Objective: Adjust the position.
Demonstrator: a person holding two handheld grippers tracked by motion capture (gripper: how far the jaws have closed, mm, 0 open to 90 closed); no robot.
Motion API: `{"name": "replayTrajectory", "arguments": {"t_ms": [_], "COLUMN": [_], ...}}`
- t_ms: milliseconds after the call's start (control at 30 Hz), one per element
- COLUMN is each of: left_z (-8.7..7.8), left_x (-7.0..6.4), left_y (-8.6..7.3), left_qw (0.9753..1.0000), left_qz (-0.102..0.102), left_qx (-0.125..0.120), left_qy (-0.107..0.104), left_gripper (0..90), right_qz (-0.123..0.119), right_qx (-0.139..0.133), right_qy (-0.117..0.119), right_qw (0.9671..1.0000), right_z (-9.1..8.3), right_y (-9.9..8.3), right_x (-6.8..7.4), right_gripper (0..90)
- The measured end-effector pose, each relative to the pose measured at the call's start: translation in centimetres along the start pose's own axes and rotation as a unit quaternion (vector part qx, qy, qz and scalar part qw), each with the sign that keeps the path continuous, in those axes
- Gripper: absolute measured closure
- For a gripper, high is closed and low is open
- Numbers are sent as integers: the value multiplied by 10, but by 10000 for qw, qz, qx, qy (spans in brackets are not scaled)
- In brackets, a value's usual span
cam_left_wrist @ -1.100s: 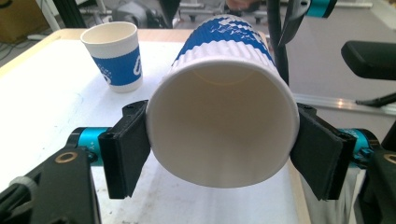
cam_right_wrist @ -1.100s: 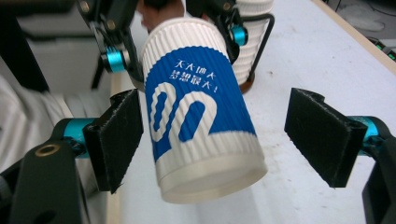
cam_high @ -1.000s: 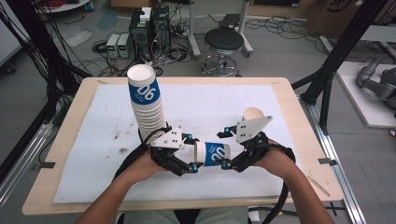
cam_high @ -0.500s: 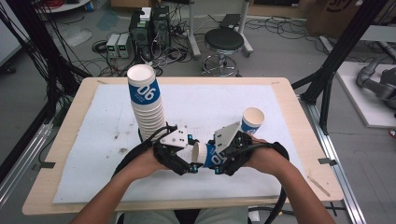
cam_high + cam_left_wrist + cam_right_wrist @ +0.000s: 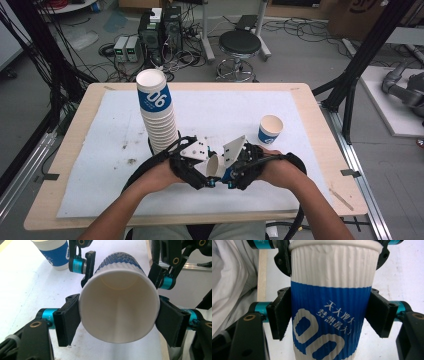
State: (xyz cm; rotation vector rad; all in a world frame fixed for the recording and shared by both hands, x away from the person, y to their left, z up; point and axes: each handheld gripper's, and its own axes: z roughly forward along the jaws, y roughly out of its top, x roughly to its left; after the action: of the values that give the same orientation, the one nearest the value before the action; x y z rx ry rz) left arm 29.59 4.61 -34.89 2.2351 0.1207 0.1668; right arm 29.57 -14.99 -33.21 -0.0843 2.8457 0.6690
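Note:
A ribbed white paper cup (image 5: 215,167) with a blue band lies on its side between my two grippers, just above the white mat. My left gripper (image 5: 120,322) is shut on the cup (image 5: 120,307) near its open rim. My right gripper (image 5: 329,315) is shut on the cup's (image 5: 332,302) blue band, nearer the base. In the high view the left gripper (image 5: 202,174) and right gripper (image 5: 231,175) meet near the table's front middle. A tall stack of the same cups (image 5: 157,115) stands behind the left hand. One single cup (image 5: 270,129) stands upright at the right.
The white mat (image 5: 100,165) covers a wooden table (image 5: 60,160), stained left of the stack. Beyond the far edge are a stool (image 5: 240,47), electronics boxes (image 5: 150,30) and cables. Black frame posts (image 5: 360,65) rise at the right. The single cup (image 5: 53,252) stands just past the grippers.
My right gripper has moved left, away from the upright single cup, and shut on the cup that my left gripper holds. The left hand has barely moved.

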Motion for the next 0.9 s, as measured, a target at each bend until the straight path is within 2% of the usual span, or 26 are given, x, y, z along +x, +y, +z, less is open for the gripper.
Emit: {"name": "replayTrajectory", "arguments": {"t_ms": [133,300,500,533,633,700,800,900], "left_z": [2,4,0,-3,-11,-16,-24,-29], "left_x": [-1,-2,-2,-1,1,2,4,4], "left_y": [1,1,-4,-5,-11,-15,-23,-30], "left_qw": [10000,10000,9986,9979,9940,9896,9814,9757], "left_qz": [-20,-59,-164,-217,-395,-557,-755,-830], "left_qx": [36,-37,-488,-598,-997,-1290,-1710,-1945], "left_qy": [34,61,105,119,223,297,428,569], "left_gripper": [257,242,231,224,205,186,179,177], "right_qz": [48,190,432,553,841,1049,1375,1639], "right_qx": [41,25,-262,-292,-565,-877,-1310,-1712], "right_qy": [-27,10,111,174,216,189,135,-5], "right_qw": [10000,9998,9987,9979,9946,9904,9817,9715], "right_z": [1,2,3,3,0,-3,-6,-9], "right_y": [-1,-4,-16,-19,-31,-42,-57,-71], "right_x": [1,1,-3,-3,-5,-6,-6,-5], "right_gripper": [293,295,297,297,297,297,295,295]}}
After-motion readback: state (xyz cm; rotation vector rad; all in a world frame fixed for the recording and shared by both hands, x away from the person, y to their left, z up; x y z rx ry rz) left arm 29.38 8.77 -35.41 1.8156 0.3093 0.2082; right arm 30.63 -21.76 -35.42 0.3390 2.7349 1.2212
